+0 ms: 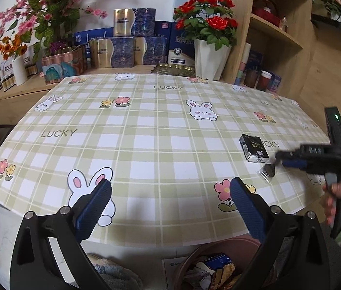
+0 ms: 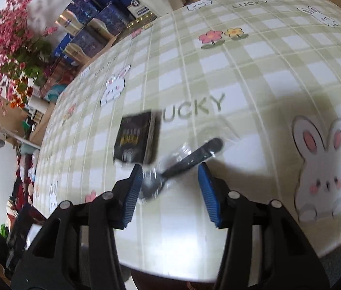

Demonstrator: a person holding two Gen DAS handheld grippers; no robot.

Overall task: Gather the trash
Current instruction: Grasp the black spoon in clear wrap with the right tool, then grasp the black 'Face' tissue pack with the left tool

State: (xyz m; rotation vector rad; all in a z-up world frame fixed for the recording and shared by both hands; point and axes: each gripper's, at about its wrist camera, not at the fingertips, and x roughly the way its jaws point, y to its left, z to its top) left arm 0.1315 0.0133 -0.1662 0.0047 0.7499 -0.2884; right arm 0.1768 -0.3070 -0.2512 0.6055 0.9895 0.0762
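A black plastic spoon in a clear wrapper (image 2: 194, 154) lies on the checked tablecloth (image 2: 255, 72), with a black tissue pack (image 2: 136, 140) just to its left. My right gripper (image 2: 169, 169) hangs over the spoon's bowl end. Its jaws stand apart; the left pad is at the wrapper and the right pad is clear of it. In the left wrist view the right gripper (image 1: 280, 159) hovers at the table's right, above the spoon (image 1: 267, 170) and beside the pack (image 1: 253, 148). My left gripper (image 1: 170, 183) is open and empty over the table's near edge.
A brown bin (image 1: 194, 251) holding several wrappers stands on the floor under the near table edge. Boxes (image 1: 119, 53), a white pot of red roses (image 1: 209, 55) and pink flowers (image 1: 45, 12) line the far side. A wooden shelf (image 1: 274, 31) rises at the right.
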